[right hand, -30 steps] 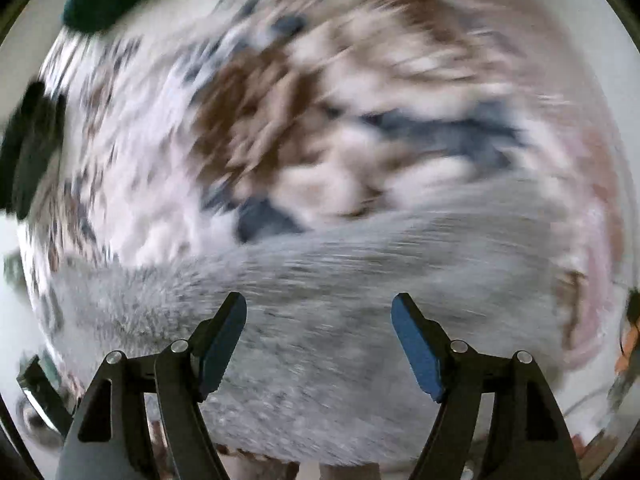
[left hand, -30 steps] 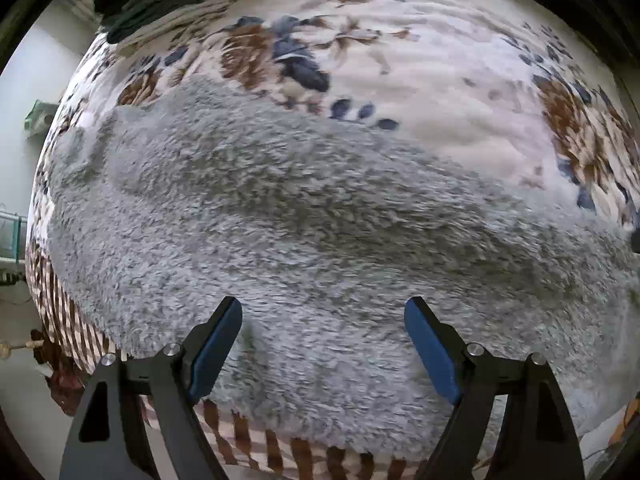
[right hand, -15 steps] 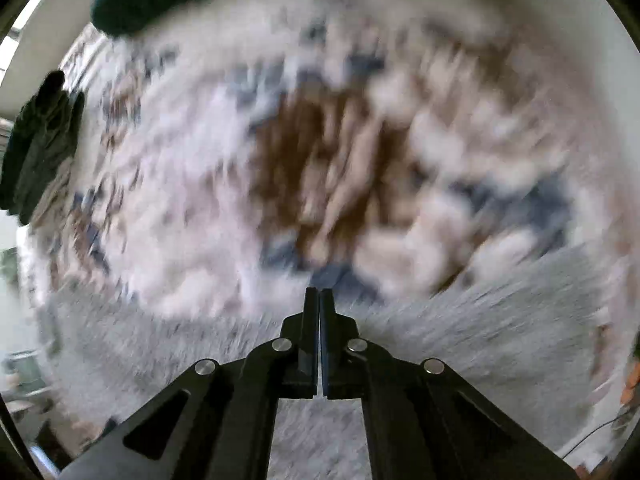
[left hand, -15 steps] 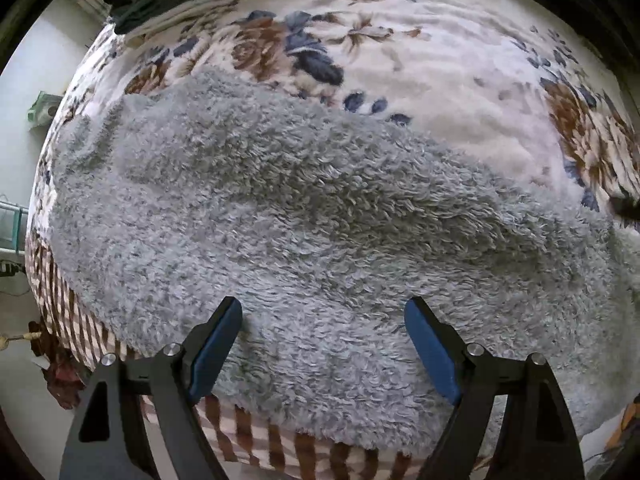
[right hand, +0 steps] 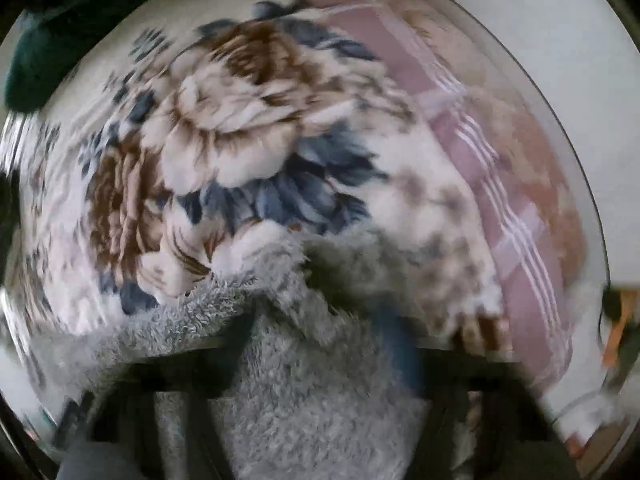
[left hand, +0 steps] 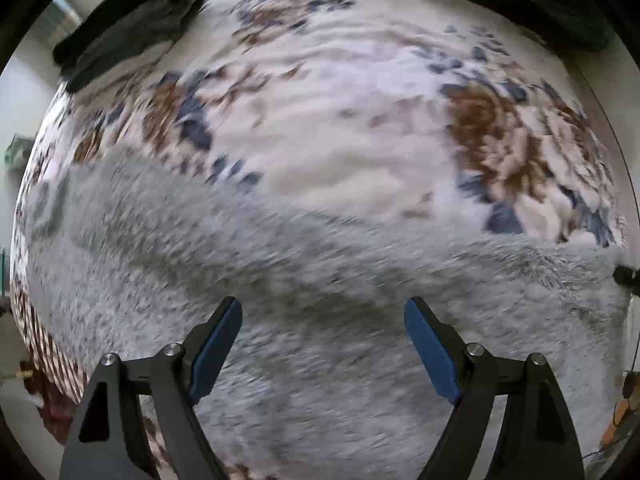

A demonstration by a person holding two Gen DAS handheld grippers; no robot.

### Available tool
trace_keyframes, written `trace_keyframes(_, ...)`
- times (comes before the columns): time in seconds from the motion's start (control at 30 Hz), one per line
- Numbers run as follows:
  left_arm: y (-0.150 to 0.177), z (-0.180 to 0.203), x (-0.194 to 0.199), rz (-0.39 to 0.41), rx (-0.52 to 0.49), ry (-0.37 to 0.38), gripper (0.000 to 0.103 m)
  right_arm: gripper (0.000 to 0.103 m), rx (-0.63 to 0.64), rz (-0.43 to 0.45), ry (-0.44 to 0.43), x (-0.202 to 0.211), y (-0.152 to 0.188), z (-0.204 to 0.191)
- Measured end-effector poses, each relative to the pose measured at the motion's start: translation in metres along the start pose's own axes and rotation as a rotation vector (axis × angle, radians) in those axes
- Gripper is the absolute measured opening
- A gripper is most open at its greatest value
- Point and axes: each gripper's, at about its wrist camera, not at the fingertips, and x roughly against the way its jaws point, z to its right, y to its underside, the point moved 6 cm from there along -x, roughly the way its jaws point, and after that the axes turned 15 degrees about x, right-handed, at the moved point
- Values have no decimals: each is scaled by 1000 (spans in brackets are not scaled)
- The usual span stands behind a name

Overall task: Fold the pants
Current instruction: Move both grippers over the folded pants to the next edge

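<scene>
Fluffy grey fleece pants [left hand: 320, 264] lie spread across a floral blanket [left hand: 340, 140]. My left gripper [left hand: 323, 320] hovers over them, pointing steeply down. It is open and its blue pads [left hand: 216, 340] hold nothing. In the blurred right wrist view, my right gripper [right hand: 320, 336] is down in the edge of the pants [right hand: 312, 400]. Its jaws stand apart, and bunched fleece rises between and over the fingers. A blue pad [right hand: 396, 344] shows on the right. I cannot tell whether the pads press on the fleece.
Dark folded clothes [left hand: 128, 40] lie at the blanket's far left, and more dark cloth [left hand: 520, 4] lies along the far edge. A pink checked sheet [right hand: 520, 200] borders the blanket [right hand: 240, 140] on the right. A brown checked edge [left hand: 44, 344] hangs at the near left.
The left view has slid across the pants, so more blanket shows. The right gripper was open a second ago, shut half a second ago, and now stands apart, sunk in the fleece edge.
</scene>
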Motion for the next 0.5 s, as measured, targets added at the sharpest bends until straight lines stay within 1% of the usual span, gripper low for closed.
trace_keyframes(0.03, -1, 6, 3, 12, -14, 1, 83, 7, 31, 4, 23, -1, 0, -2)
trace_keyframes(0.07, -2, 11, 5, 26, -24, 1, 83, 7, 62, 34, 67, 4, -2, -5)
trace_keyframes(0.1, -3, 14, 8, 45, -34, 3, 83, 7, 72, 101, 142, 19, -5, -2)
trace_keyframes(0.13, -4, 14, 9, 54, -37, 4, 83, 7, 49, 148, 179, 30, -7, 5)
trace_keyframes(0.17, -5, 14, 10, 62, -39, 10, 83, 7, 8, 147, 163, 31, -7, 15)
trace_keyframes(0.2, -4, 13, 10, 59, -39, 21, 83, 7, -26, 120, 123, 25, -7, 20)
trace_keyframes(0.23, -5, 12, 9, 43, -34, 35, 83, 8, -51, 59, 77, 12, -6, 22)
trace_keyframes(0.27, -6, 8, 6, 19, -23, 51, 83, 9, -61, 0, 41, 2, -4, 22)
trace_keyframes(0.3, -7, 3, 5, 5, -14, 61, 83, 13, -57, -57, 6, -8, -1, 17)
trace_keyframes(0.33, -9, -2, 5, -3, -3, 72, 83, 16, -31, -52, -4, -4, 0, 8)
trace_keyframes(0.37, -11, -10, 6, 2, 8, 80, 83, 27, -2, -27, 0, 2, 0, 0)
trace_keyframes(0.4, -15, -21, 9, 17, 18, 85, 83, 35, 56, 26, 15, 17, 1, -16)
trace_keyframes(0.43, -19, -36, 12, 30, 30, 86, 83, 58, 109, 72, 14, 30, 5, -34)
trace_keyframes(0.47, -23, -53, 14, 33, 49, 99, 83, 86, 151, 106, -4, 40, 9, -52)
trace_keyframes(0.5, -25, -67, 15, 29, 67, 112, 83, 90, 199, 143, -57, 52, 20, -83)
